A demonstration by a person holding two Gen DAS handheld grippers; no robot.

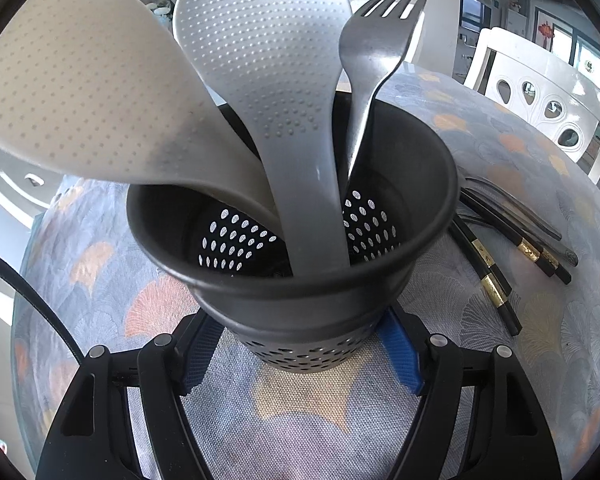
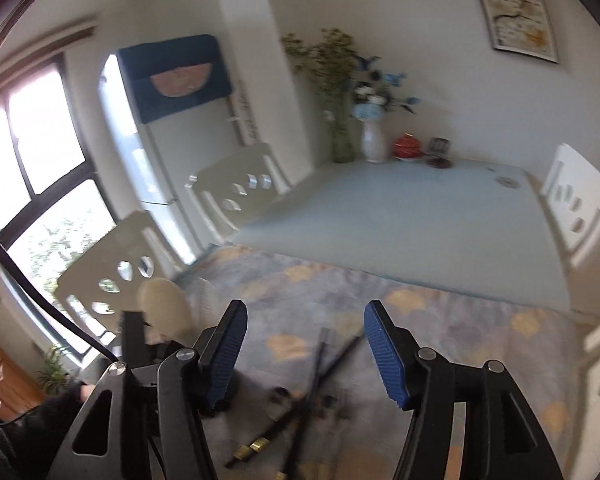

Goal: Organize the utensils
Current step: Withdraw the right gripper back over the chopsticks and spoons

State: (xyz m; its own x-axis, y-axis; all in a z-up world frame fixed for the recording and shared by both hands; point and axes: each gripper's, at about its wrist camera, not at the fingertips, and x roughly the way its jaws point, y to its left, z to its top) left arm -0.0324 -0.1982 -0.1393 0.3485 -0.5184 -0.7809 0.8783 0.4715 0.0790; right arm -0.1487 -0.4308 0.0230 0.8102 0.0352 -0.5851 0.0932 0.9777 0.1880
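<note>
The left hand-held gripper [image 1: 300,354] is pinching the base of the holder [image 1: 296,248], its blue pads [image 1: 400,354] pressed against the perforated wall on either side, so the holder stands just ahead of its fingers on the table [image 1: 300,404]. Two paddles [image 1: 260,64] and a fork [image 1: 374,52] lean out of the holder away from that gripper, heads up. The right hand-held gripper [image 2: 304,350] is spread and holds nothing; the chopsticks [image 2: 324,384] lie crossed on the table below and between its fingers, apart from the pads. In my judgement the main risk is a poor pick: the sticks are thin, lie flat and cross one another, so jaws closing from this slanted approach may catch one and flick or roll the others, or slide off onto the tablecloth [image 2: 420,320]. A second risk lies with the holder, which is top-heavy with tall paddles leaning one way; if the left grip slackens, or a stick knocks the rim or a paddle on its way in, it could tip. The right view is blurred, so the sticks' exact lie is uncertain. No brand or label is readable; the gold bands [image 1: 494,290] on the chopsticks carry marks too small to read.
</note>
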